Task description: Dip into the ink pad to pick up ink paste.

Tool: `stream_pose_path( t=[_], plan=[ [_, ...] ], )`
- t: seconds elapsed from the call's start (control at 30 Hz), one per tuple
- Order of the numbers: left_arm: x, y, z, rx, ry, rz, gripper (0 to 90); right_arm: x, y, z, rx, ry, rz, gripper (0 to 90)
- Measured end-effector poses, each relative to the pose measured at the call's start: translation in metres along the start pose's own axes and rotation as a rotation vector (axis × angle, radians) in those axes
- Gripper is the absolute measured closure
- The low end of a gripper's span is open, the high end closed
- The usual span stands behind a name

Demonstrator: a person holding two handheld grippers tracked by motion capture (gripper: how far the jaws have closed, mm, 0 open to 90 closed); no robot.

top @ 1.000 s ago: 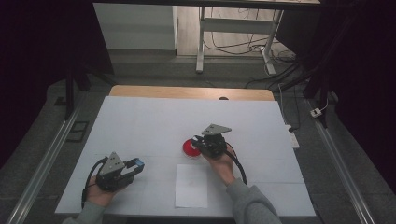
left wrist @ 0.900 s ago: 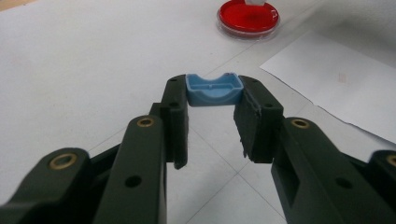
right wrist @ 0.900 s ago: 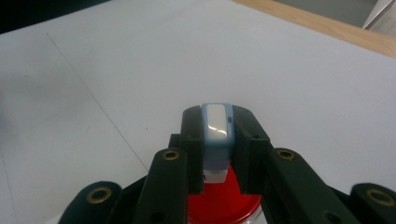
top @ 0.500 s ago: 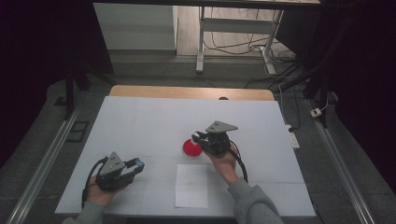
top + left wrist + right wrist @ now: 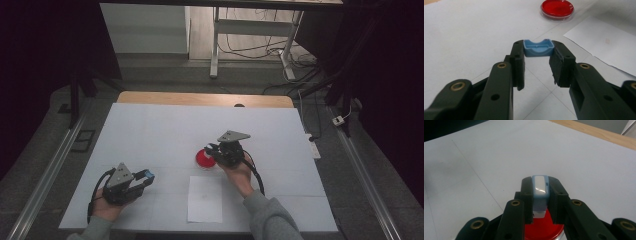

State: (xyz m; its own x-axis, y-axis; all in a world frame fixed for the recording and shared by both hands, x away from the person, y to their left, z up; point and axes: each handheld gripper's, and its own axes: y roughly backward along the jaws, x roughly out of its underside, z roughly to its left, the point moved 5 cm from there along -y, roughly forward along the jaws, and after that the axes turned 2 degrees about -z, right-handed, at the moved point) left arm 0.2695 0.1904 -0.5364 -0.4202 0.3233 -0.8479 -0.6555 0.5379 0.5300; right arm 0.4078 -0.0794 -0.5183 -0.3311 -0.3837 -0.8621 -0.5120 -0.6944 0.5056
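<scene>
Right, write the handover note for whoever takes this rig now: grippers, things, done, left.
Left gripper: shut on a blue cap, near the table's front left.
Right gripper: shut on a small pale-blue piece, held over the red dish.
White paper sheet: flat on the table, just in front of the dish.
Done: both blue parts are picked up.
Left: probably bringing the two parts together; nothing rests on the paper yet.

we see a white surface (image 5: pixel 150 130) with a wooden far edge (image 5: pixel 200 98), grey floor (image 5: pixel 165 75) beyond, tangled cables (image 5: pixel 250 47), metal rails (image 5: pixel 45 175), dark surroundings.
</scene>
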Motion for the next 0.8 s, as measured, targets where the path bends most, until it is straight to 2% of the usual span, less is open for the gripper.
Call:
stream_pose_path(
  t=[0.37,0.8],
  plan=[
    [0.0,0.0,0.0,0.001,0.0,0.001,65.5,0.008,-0.01,0.002,-0.006,0.021,0.052,75.3],
    [0.0,0.0,0.0,0.0,-0.002,0.002,65.5,0.01,-0.012,0.001,-0.006,0.022,0.061,75.4]
  ],
)
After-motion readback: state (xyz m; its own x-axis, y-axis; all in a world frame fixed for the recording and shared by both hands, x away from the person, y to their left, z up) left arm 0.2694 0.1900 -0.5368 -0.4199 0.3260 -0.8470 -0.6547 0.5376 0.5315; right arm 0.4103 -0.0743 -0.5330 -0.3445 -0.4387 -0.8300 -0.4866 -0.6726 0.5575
